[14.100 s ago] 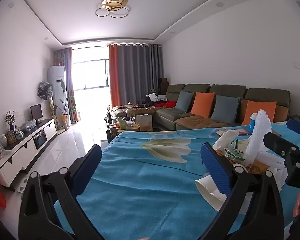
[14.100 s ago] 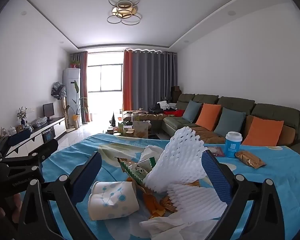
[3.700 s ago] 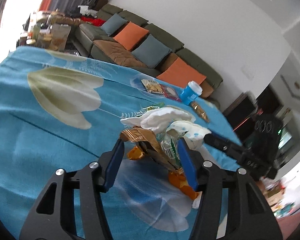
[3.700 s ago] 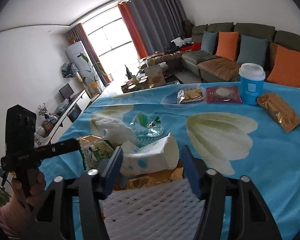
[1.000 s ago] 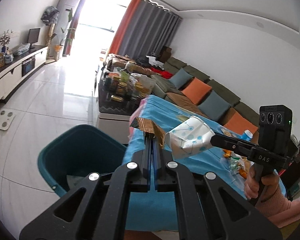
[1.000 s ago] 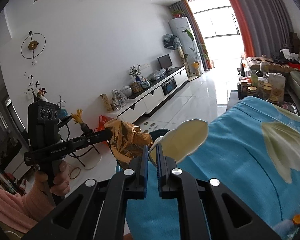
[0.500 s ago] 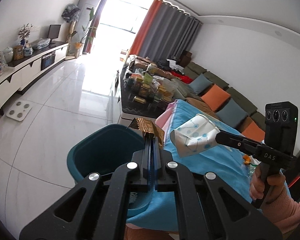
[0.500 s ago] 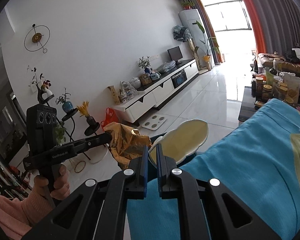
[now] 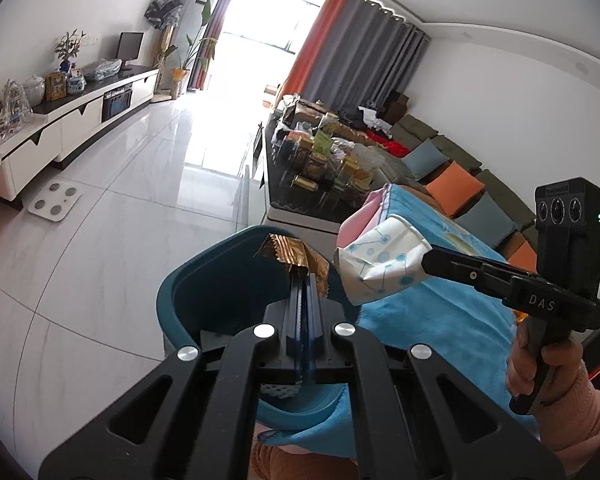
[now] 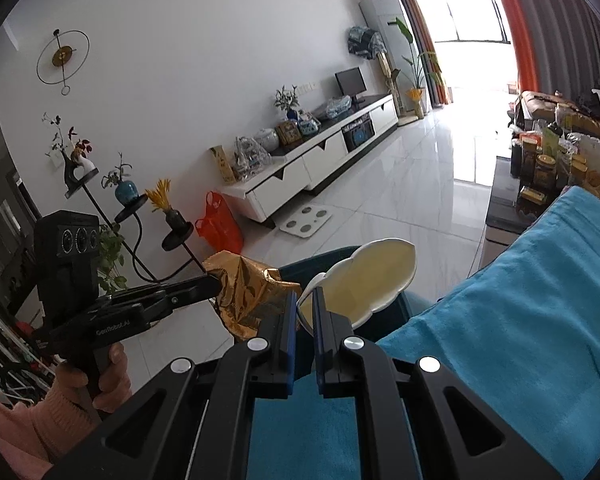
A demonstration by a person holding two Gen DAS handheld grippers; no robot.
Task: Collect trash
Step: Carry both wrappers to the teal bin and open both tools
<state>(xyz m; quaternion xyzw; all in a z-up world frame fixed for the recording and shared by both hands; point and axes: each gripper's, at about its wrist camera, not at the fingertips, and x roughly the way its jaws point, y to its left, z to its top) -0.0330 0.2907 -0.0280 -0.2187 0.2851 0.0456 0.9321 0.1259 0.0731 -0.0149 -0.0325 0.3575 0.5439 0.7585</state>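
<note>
My left gripper [image 9: 305, 280] is shut on a crumpled gold foil wrapper [image 9: 290, 253], held over the mouth of the teal trash bin [image 9: 204, 280]. In the right wrist view the same wrapper [image 10: 252, 296] hangs from the left gripper [image 10: 216, 285] at lower left. My right gripper [image 10: 305, 300] is shut on the rim of a squashed white paper cup [image 10: 364, 276] with a blue dot pattern; the left wrist view shows that cup [image 9: 380, 264] beside the bin's right edge, pinched by the right gripper [image 9: 426, 260]. Only a sliver of the bin [image 10: 320, 260] shows behind the cup.
The table with the blue cloth [image 9: 440, 316] stands right of the bin. A black coffee table [image 9: 320, 184] loaded with jars is beyond it, with a sofa [image 9: 460, 184] behind. White tiled floor [image 9: 120, 208] stretches left, with a scale [image 9: 56, 202], a TV cabinet [image 10: 320, 164] and an orange bag [image 10: 220, 226].
Both grippers have swung from the table towards the bin with their loads. The bin has come closer and now lies right under the gold wrapper.
</note>
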